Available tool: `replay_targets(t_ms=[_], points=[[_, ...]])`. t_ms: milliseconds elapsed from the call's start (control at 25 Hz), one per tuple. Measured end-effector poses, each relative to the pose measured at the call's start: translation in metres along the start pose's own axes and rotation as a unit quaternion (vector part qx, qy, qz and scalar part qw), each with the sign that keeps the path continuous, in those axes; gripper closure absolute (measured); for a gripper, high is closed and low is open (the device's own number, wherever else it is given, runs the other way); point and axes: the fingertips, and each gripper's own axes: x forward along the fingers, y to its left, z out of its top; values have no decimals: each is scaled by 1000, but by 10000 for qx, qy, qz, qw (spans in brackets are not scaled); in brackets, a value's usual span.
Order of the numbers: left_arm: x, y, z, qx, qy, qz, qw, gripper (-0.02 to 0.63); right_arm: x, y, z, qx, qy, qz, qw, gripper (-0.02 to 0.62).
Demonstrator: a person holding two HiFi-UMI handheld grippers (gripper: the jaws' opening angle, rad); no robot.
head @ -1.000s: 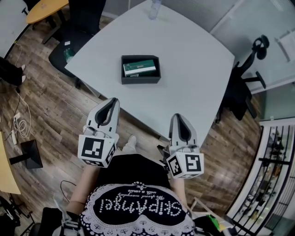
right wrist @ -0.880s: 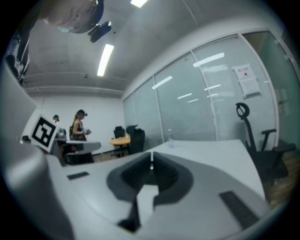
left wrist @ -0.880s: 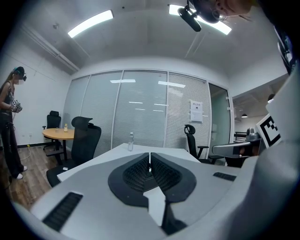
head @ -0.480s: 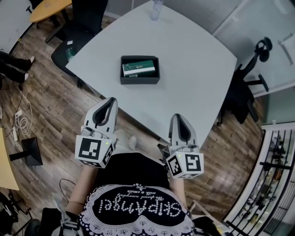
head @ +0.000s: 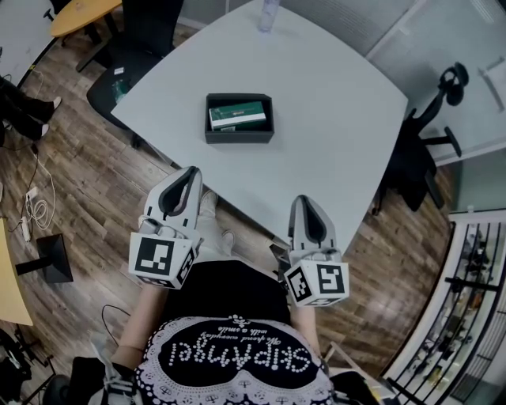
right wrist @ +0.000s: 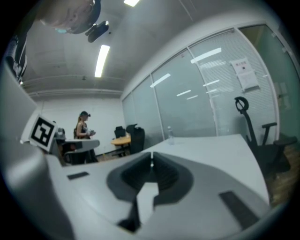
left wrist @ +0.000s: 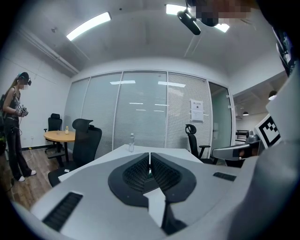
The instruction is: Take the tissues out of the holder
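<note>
A dark rectangular holder [head: 239, 119] sits on the grey table [head: 332, 111], and a green pack of tissues [head: 236, 115] lies inside it. My left gripper [head: 192, 172] is shut and empty, held off the table's near edge, well short of the holder. My right gripper [head: 304, 201] is also shut with nothing in it, at the near edge further right. In the left gripper view the jaws [left wrist: 150, 153] meet with only a thin seam. The right gripper view shows its jaws [right wrist: 152, 155] pressed together the same way. Neither gripper view shows the holder.
A clear bottle [head: 267, 14] stands at the table's far edge. Black office chairs [head: 126, 75] flank the table on the left and on the right [head: 417, 154]. A person [left wrist: 14, 126] stands at the far left of the room near a round wooden table [left wrist: 59, 136].
Both grippers stay in nearly the same place and remain shut. The person's foot has moved forward below the left gripper.
</note>
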Motion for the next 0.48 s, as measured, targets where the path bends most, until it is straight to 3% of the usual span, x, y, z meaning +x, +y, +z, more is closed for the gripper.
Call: replay_targets(t_ms=[480], points=[[33,25,2,-19,61,-80,9999,569,32,-5,-1,69,111,-143,9998,560]])
